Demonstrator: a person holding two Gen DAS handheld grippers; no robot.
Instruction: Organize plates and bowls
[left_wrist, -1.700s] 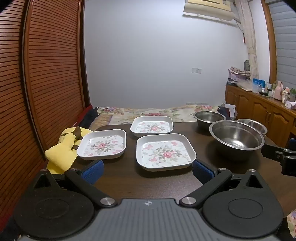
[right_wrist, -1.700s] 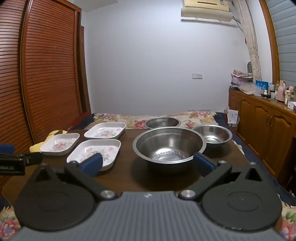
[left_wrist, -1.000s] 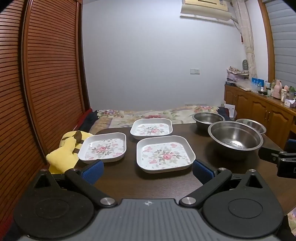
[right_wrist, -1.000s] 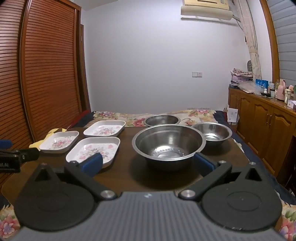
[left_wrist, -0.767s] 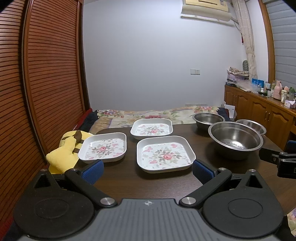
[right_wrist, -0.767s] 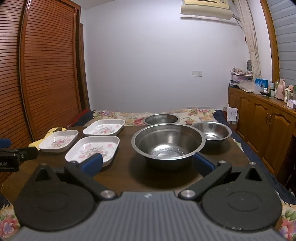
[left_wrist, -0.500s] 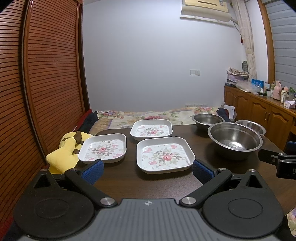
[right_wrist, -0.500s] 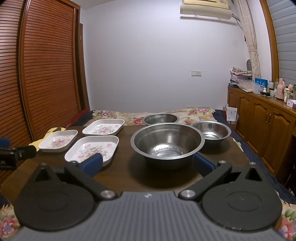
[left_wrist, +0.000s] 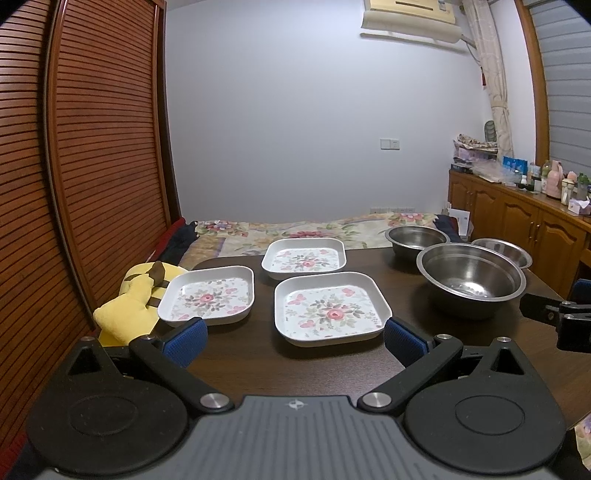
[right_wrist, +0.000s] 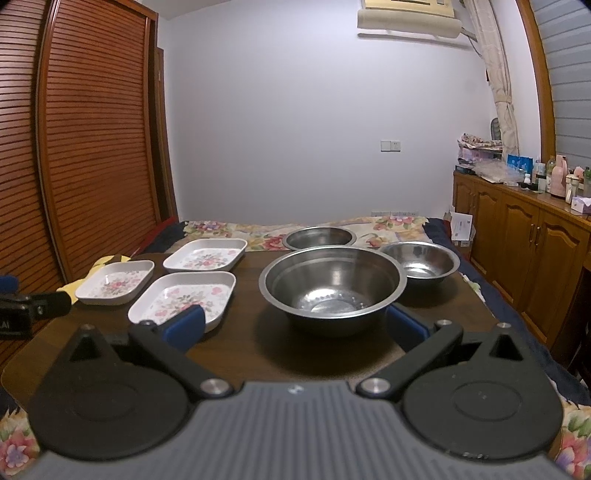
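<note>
Desk (left_wrist: 229, 354) left: three plates (left_wrist: 330, 309), one behind two.
Desk right: three bowls (left_wrist: 471, 282), the largest bowl (right_wrist: 332, 282) in front.

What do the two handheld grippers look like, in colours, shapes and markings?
Both look alike. The left gripper and the right gripper each have a grey ribbed body, two round black discs, black link arms with silver pivot screws, and blue pads on the fingers. A small emblem marks each body. No cables or sleeves show.
</note>
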